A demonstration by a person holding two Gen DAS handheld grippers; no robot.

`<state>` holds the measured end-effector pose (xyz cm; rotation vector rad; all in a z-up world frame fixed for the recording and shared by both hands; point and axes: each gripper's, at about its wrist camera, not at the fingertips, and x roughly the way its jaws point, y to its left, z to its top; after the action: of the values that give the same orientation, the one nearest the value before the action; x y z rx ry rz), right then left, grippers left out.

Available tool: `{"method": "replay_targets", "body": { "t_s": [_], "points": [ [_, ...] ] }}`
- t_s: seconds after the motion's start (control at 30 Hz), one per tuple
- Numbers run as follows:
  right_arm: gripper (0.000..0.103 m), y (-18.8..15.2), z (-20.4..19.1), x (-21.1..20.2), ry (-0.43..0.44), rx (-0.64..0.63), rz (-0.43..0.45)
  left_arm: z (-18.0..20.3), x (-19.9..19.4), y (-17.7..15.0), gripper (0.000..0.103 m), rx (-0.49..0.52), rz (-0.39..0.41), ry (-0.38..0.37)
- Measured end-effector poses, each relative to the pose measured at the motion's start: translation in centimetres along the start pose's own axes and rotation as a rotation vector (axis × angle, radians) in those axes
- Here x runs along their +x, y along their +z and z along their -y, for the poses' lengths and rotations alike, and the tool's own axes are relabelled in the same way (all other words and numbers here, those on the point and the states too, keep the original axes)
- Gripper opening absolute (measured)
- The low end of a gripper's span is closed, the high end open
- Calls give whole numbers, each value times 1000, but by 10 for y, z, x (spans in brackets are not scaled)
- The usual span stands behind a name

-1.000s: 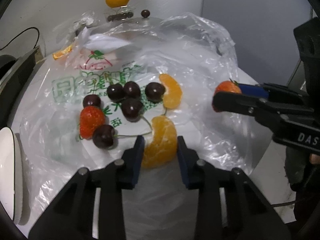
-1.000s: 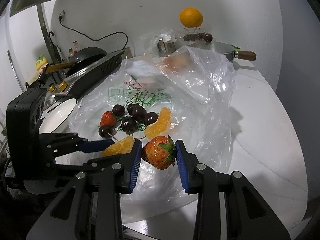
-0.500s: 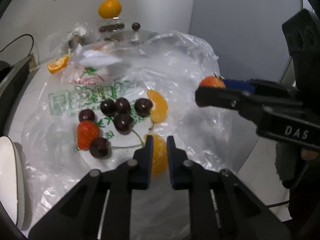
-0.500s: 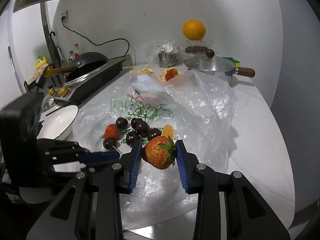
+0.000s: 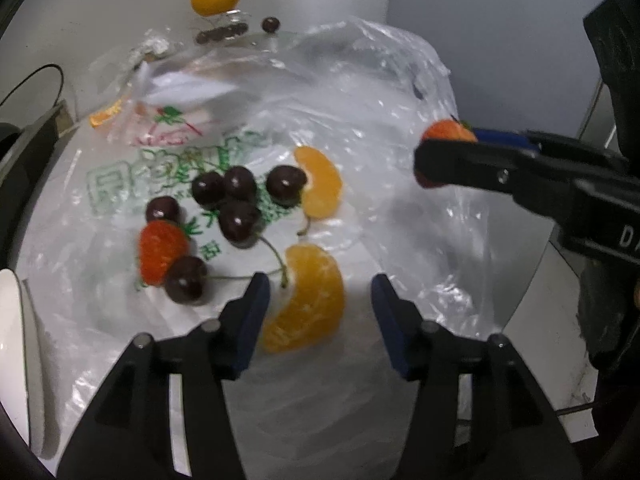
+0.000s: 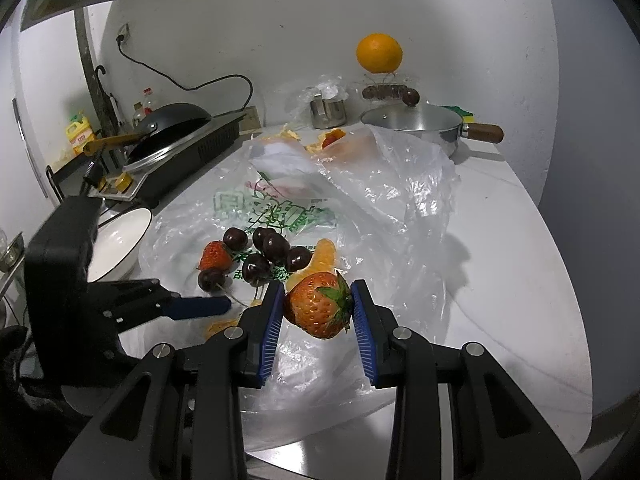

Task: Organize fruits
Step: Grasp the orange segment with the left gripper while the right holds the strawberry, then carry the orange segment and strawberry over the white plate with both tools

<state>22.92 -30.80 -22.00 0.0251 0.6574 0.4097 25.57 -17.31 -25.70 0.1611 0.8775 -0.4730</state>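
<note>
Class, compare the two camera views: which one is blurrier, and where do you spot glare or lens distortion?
Left wrist view: softer, the near orange segment and cherries smeared, glare across the plastic bag. Right wrist view: crisp, the held strawberry sharp, walls bowed by the fisheye, dark corners.

left wrist: close, angled down | right wrist: higher, wider | shared: plastic bag [image 5: 360, 92] fruit

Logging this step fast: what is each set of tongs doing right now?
Left tongs: just opened, orange segment lies loose between them.
Right tongs: shut on a strawberry.
</note>
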Motion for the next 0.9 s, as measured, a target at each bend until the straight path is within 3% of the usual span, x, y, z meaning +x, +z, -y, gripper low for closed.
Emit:
{"method": "replay_targets", "body": {
  "t_s": [0.2, 0.9],
  "points": [
    [36, -1, 2, 1, 3, 7, 0, -2, 4, 2, 28, 7, -6, 6],
    [36, 18, -34, -5, 11, -58, 31, -20, -72, 6, 26, -38, 146, -2]
  ]
}}
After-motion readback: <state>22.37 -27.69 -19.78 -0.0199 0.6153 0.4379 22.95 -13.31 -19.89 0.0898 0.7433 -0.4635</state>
